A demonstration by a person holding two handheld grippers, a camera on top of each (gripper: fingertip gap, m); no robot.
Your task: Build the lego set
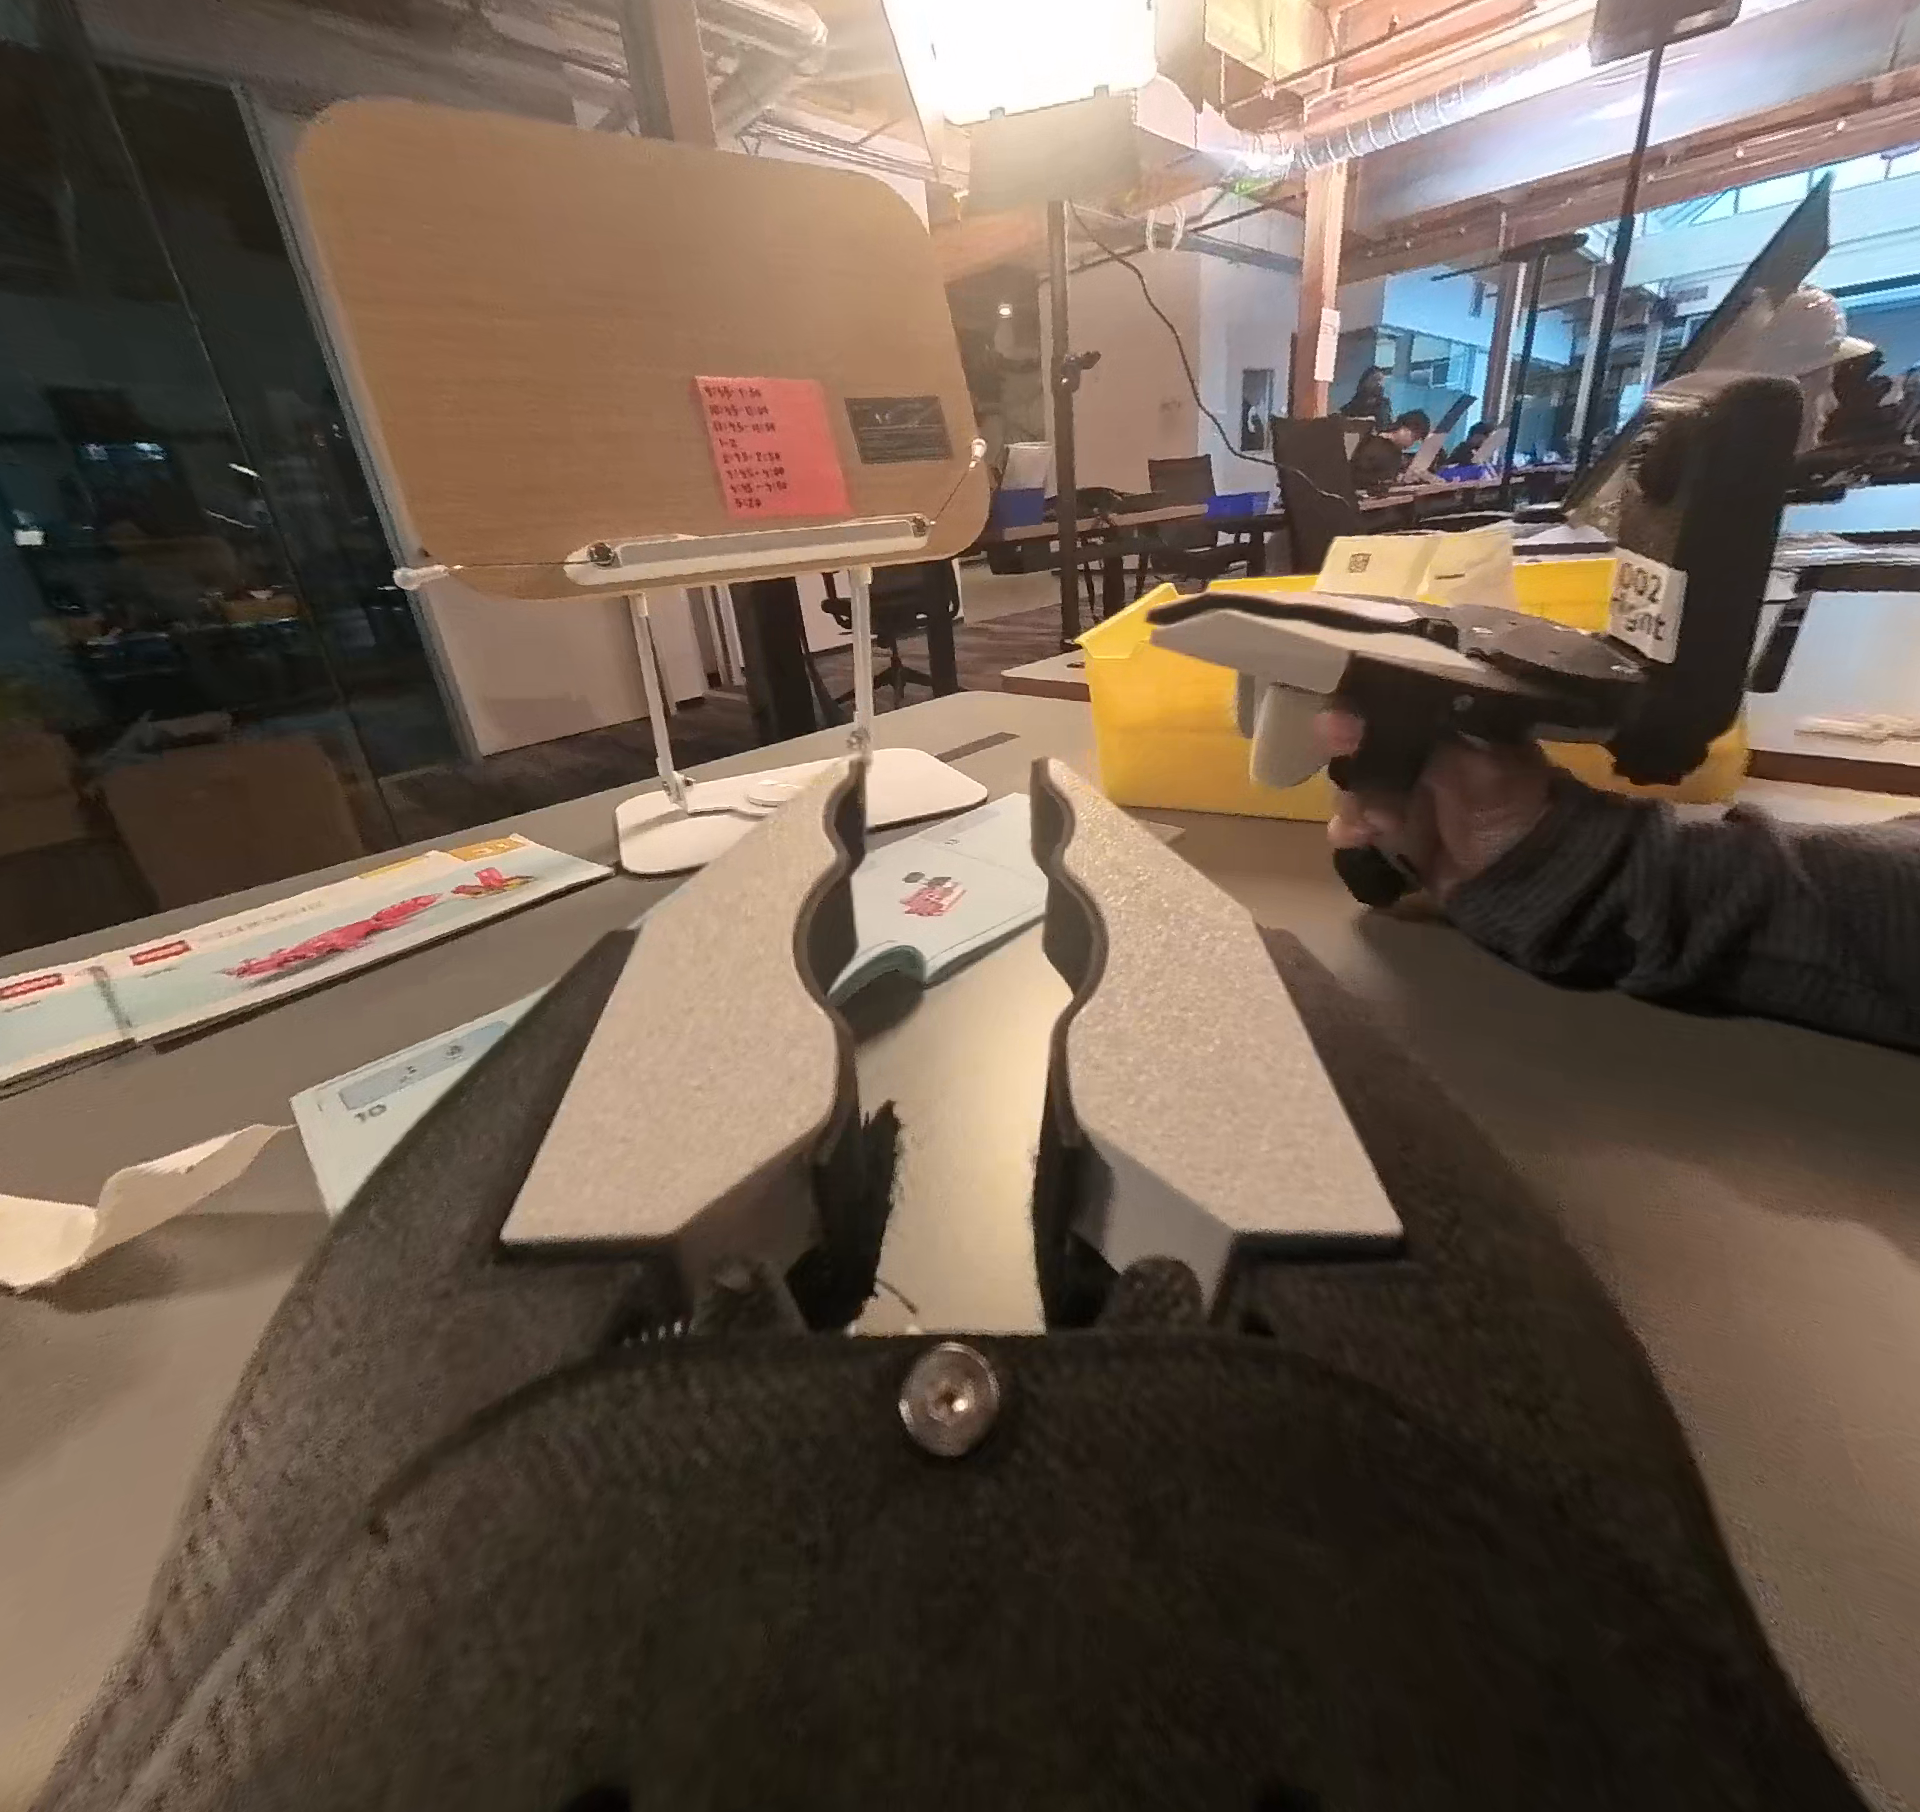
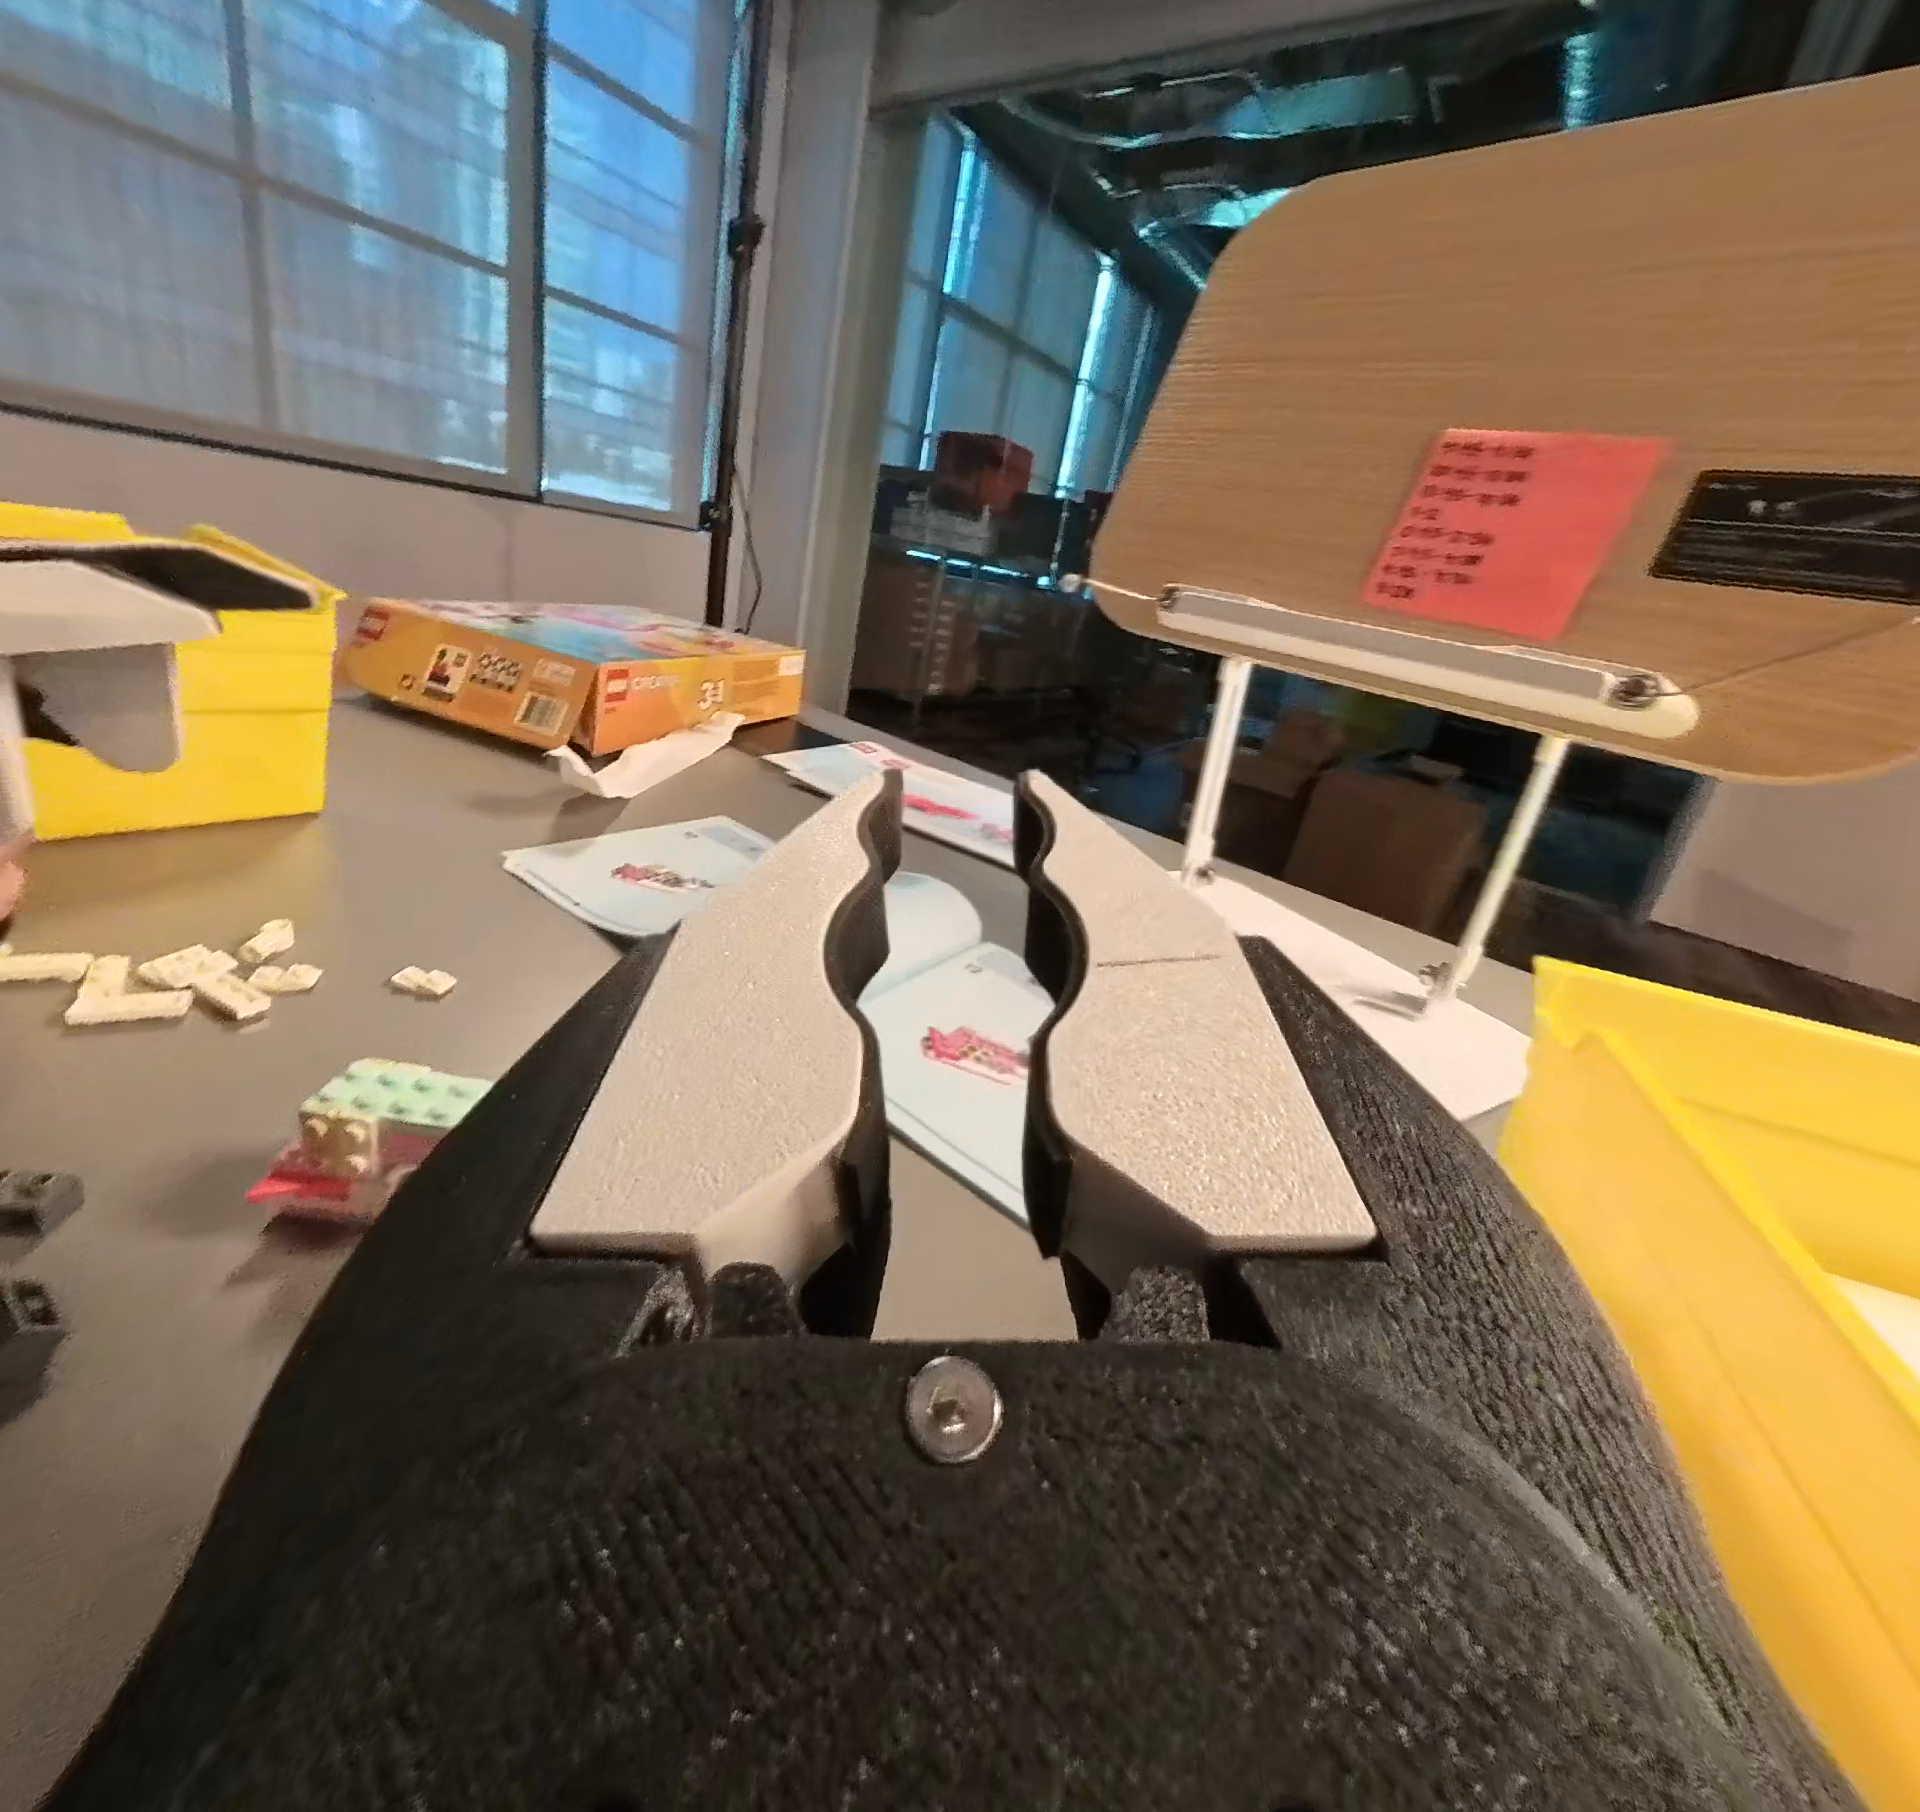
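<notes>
A grey counter [image 2: 312, 827] carries everything here, and the landmark on it is a wooden book stand [image 1: 634, 349] on thin white legs and a white base plate, with a pink note [image 1: 771, 446] and a dark plate stuck to its face.

In front of the stand's base lies an open pale-blue instruction booklet [image 1: 951, 889]. The left gripper [image 1: 948, 786] hovers above it, its fingers spread with nothing between them. The right gripper [image 2: 956, 791] hangs over the same booklet from the other side, its fingers parted by a narrower gap and likewise bare. In the left wrist view a hand [image 1: 1455, 827] in a dark sleeve holds that right gripper up beside a yellow bin [image 1: 1164, 713], which stands to the right of the stand.

To the left of the stand lie more printed leaflets [image 1: 312, 941] and a torn scrap of white paper [image 1: 114, 1212]. Farther from the stand, an orange toy-brick box [image 2: 561, 671] lies with an end flap open, near another yellow bin [image 2: 249, 723]. Loose white bricks [image 2: 177, 978] are scattered on the counter, and a small mint, white and pink brick build [image 2: 364, 1139] sits nearer the right gripper.

Behind the stand are dark glass walls, large gridded windows [image 2: 364, 183], light stands, exposed ducts, and desks with people seated far off.
</notes>
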